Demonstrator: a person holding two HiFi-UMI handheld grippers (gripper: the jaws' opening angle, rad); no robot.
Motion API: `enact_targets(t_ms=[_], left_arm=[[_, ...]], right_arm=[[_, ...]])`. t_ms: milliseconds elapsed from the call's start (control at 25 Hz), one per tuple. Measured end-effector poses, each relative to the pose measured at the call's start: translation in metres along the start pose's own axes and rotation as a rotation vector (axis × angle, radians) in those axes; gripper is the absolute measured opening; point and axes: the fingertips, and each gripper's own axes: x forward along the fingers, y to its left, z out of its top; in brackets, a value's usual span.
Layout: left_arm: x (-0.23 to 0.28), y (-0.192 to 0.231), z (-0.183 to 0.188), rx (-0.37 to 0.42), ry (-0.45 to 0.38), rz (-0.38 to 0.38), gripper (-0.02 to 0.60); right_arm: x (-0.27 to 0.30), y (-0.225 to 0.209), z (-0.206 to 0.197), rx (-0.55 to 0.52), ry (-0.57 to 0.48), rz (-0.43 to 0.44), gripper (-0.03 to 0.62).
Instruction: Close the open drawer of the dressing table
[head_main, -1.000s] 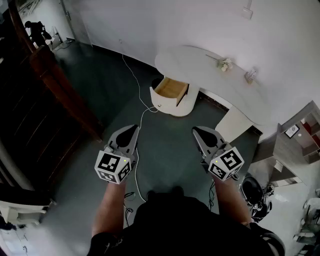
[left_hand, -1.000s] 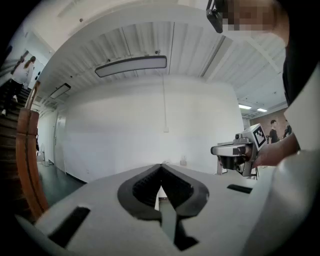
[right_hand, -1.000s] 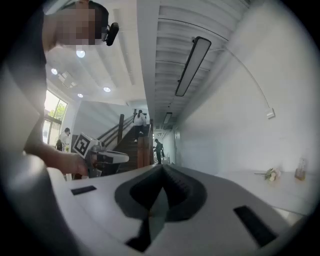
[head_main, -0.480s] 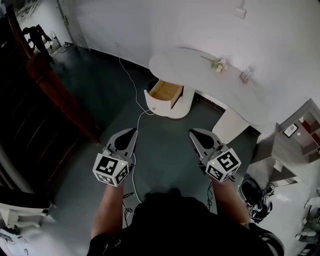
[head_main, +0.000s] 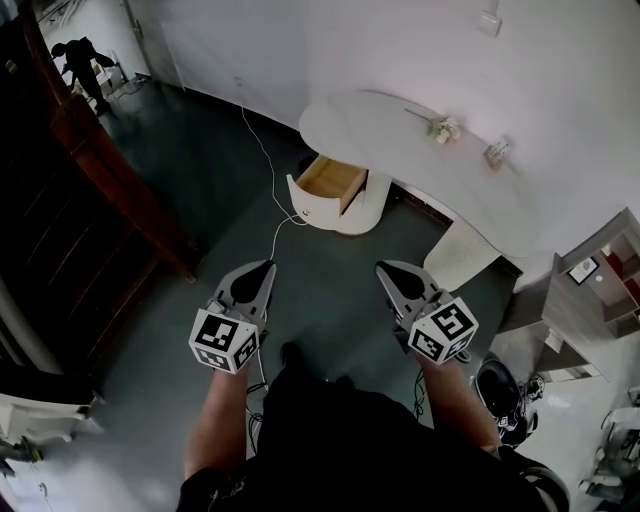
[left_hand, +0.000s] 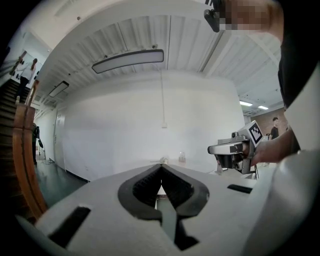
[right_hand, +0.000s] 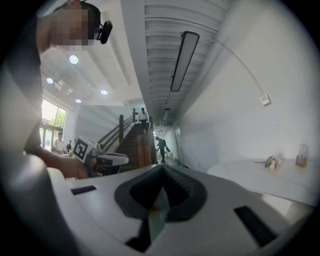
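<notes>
Wood-lined open drawer (head_main: 334, 179) shows only in head view.

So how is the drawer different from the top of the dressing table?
The drawer shows tan wood inside; the tabletop is plain white. The drawer looks empty, while the tabletop carries a small flower sprig and a little jar. Both have white, rounded edges.

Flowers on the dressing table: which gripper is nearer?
Right. The flowers lie ahead and slightly right of the right gripper; the left gripper is level with it but farther left, both well short of the table.
</notes>
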Motion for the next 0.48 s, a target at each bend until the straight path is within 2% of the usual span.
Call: enact_targets(t_ms=[240,480], left_arm=[[0.016,0.055,-0.024,-0.049,0.006,0.012,0.009],[0.045,0.156,-0.042,-0.085,0.019,-0.009,0.009]], right_arm=[[0.063,-0.008,-0.025,0.014,0.100,0.032,0.006],[0.177,-0.020,-0.025,0.022,0.125,0.046,0.006]])
